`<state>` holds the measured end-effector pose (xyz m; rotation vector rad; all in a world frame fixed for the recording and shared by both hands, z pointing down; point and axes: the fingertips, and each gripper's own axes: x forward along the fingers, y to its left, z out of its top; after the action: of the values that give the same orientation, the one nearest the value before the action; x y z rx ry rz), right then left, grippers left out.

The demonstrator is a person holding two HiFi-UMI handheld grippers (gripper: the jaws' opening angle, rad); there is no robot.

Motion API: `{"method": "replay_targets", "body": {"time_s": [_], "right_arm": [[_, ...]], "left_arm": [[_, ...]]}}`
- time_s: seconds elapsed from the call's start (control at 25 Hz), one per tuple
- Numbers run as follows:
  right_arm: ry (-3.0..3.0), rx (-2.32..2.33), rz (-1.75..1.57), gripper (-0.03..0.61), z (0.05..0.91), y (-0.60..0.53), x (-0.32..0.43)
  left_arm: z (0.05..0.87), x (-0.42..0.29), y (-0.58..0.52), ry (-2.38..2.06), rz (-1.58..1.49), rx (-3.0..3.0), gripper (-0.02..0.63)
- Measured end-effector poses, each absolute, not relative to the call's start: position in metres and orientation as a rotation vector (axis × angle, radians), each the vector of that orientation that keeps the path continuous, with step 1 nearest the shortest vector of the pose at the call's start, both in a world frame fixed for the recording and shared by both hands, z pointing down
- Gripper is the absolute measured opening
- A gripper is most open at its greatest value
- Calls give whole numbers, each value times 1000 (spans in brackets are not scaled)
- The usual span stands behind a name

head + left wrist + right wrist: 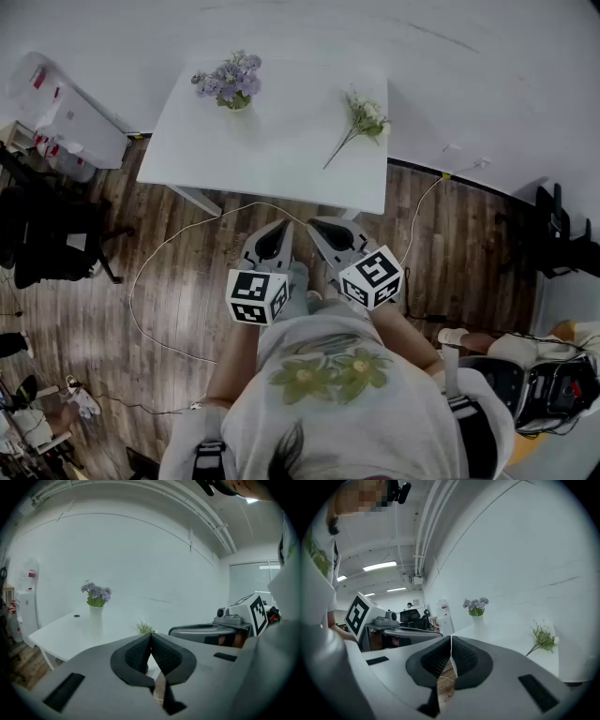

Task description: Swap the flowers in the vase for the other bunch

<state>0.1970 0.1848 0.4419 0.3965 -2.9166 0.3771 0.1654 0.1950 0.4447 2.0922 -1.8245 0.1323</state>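
Note:
A white vase (236,101) with purple flowers (230,78) stands at the back left of the white table (272,155). A loose bunch of white flowers with green stems (361,122) lies on the table's right side. Both grippers hang side by side over the wooden floor, short of the table's near edge. My left gripper (284,228) is shut with nothing in it, and my right gripper (314,225) is shut and empty too. In the left gripper view the vase (95,612) and the loose bunch (145,627) show beyond the touching jaws. The right gripper view shows the vase (478,618) and the bunch (543,639).
A white cable (187,234) loops over the wooden floor in front of the table. A white water dispenser (61,117) stands at the left wall, with a black chair (47,239) below it. More dark equipment (562,230) sits at the right.

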Motion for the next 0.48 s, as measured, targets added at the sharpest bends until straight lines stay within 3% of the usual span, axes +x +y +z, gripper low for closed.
{"method": "replay_targets", "body": {"time_s": [0.48], "right_arm": [[-2941,348,358,44,434,93,132]], "left_arm": [[446,102,99,-1829,117,2100,18]]}}
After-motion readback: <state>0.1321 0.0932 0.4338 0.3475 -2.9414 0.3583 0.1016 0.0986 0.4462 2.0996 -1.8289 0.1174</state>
